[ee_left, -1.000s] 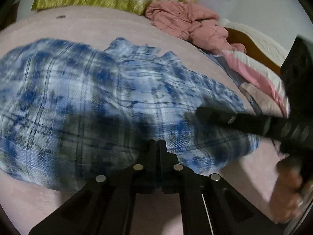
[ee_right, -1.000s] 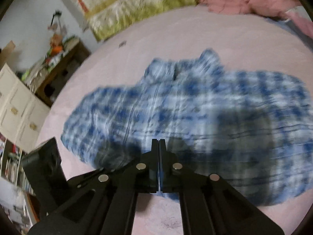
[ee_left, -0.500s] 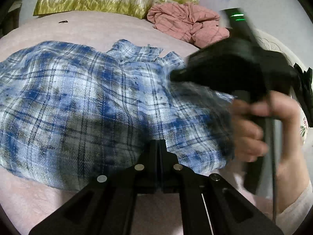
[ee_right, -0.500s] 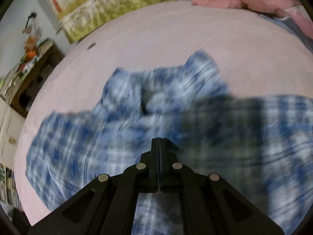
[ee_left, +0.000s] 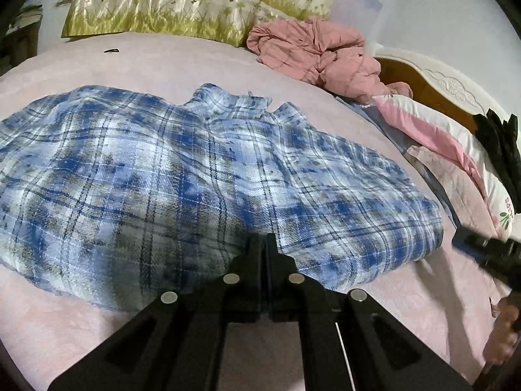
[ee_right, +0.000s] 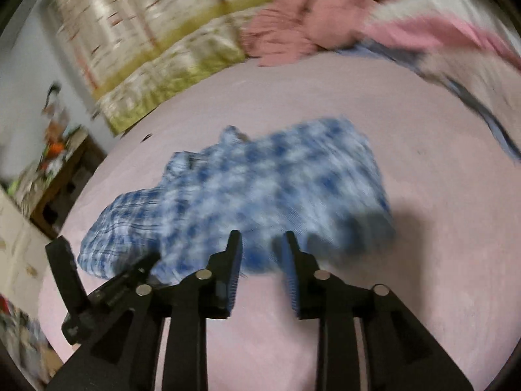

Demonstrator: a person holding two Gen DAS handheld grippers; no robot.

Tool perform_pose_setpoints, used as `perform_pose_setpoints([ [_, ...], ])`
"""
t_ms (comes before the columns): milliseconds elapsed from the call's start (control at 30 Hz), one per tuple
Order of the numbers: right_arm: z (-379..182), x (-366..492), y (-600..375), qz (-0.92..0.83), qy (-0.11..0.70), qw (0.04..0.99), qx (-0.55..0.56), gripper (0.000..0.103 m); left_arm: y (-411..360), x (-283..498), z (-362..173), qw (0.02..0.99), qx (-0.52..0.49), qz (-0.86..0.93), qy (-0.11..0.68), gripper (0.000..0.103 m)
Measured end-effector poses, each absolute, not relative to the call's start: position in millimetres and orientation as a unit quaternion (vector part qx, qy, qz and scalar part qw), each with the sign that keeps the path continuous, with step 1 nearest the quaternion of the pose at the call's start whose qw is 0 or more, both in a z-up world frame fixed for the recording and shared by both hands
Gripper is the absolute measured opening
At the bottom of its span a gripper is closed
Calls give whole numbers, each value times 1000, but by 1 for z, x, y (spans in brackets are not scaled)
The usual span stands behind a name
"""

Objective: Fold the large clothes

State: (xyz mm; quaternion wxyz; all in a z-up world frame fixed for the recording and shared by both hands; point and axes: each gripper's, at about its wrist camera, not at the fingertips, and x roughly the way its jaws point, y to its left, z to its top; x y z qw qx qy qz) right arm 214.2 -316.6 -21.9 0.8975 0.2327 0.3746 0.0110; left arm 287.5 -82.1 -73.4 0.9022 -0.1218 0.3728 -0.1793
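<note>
A blue and white plaid shirt (ee_left: 202,176) lies spread on the pink bed, collar toward the pillows, its right part folded over. My left gripper (ee_left: 263,239) is shut at the shirt's near hem; whether it pinches cloth is hidden. The right gripper shows at the right edge of the left wrist view (ee_left: 488,251), held by a hand. In the blurred right wrist view the shirt (ee_right: 247,192) lies ahead, and my right gripper (ee_right: 262,244) is open and empty just off its near edge. The left gripper's body (ee_right: 97,296) shows at the lower left.
A crumpled pink garment (ee_left: 312,52) lies at the head of the bed by green floral pillows (ee_left: 169,13). Folded pink and white bedding (ee_left: 456,163) and a black item (ee_left: 501,143) sit along the right side. A wooden dresser (ee_right: 58,176) stands left of the bed.
My right gripper carried the shirt's side across, then opened, let go and drew back to the right. The left gripper stayed shut at the hem.
</note>
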Motion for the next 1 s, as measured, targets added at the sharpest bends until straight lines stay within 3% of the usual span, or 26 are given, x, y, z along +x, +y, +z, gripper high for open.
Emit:
perform_pose_setpoints([
  [100,-44,210,-335,-13,385,877,288,57,-80,284,-73,905,-122,-176,368,5],
  [167,-52,210,-345,-25,376,870,317,67,-77,286,-72,905,-126,-176,365,5],
  [333,-77,212,-373,-47,348,836,422,73,-77,287,-71,905,-127,-177,364,5],
  [433,-77,217,-381,-75,327,839,428,64,-77,287,-71,906,-125,-177,363,5],
  [500,-74,228,-377,-103,337,854,384,22,-77,287,-70,906,-127,-178,362,5],
  [533,-74,231,-376,-105,337,859,371,15,-76,285,-69,907,-130,-182,358,5],
  [600,-64,231,-372,-115,322,874,344,11,-72,280,-64,912,-134,-173,346,5],
  [767,10,227,-293,-141,256,952,94,10,-42,249,-20,937,-87,-143,305,5],
  [900,48,235,-233,-41,264,961,73,10,13,211,26,967,-73,-77,232,5],
  [1000,42,242,-178,36,308,950,50,11,37,191,34,975,-74,-59,203,5],
])
